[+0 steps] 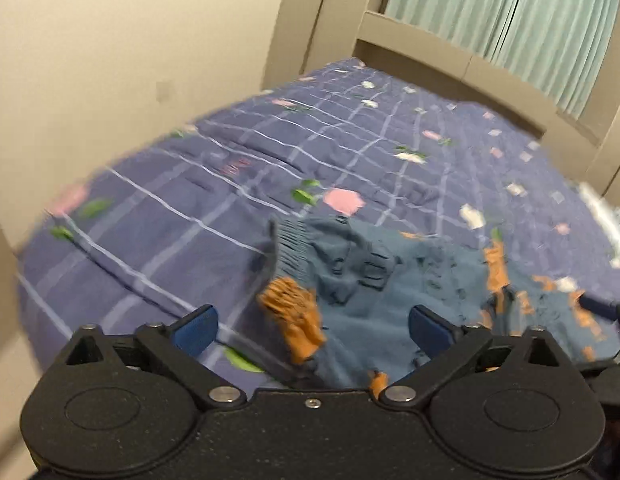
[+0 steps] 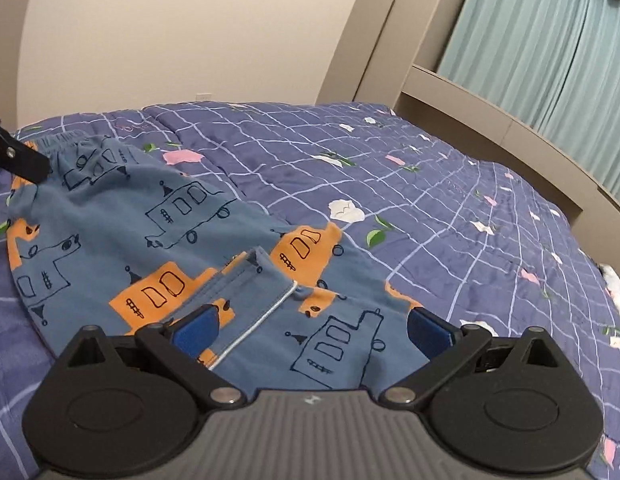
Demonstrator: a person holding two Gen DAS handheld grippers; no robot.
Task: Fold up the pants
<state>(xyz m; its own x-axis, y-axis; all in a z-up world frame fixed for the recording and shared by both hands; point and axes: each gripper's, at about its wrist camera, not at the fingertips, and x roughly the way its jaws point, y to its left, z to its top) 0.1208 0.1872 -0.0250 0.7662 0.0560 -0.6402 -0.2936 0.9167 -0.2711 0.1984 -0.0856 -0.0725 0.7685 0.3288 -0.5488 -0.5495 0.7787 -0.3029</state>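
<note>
Blue pants [image 2: 149,224] with orange and black house prints lie on a purple checked quilt [image 2: 450,208]. In the right wrist view their waistband is at the far left and a hem with white stitching [image 2: 253,300] lies between my fingers. My right gripper [image 2: 312,328] is open just above the cloth. My left gripper [image 1: 312,326] is open over the crumpled waist end of the pants [image 1: 350,272]; this view is blurred. The left gripper's black finger [image 2: 19,158] shows at the waistband in the right wrist view.
The bed has a beige headboard [image 2: 510,128] at the back right, with teal curtains [image 2: 550,52] behind it. A cream wall [image 2: 169,32] runs along the far side. A white item [image 2: 614,284] lies at the quilt's right edge.
</note>
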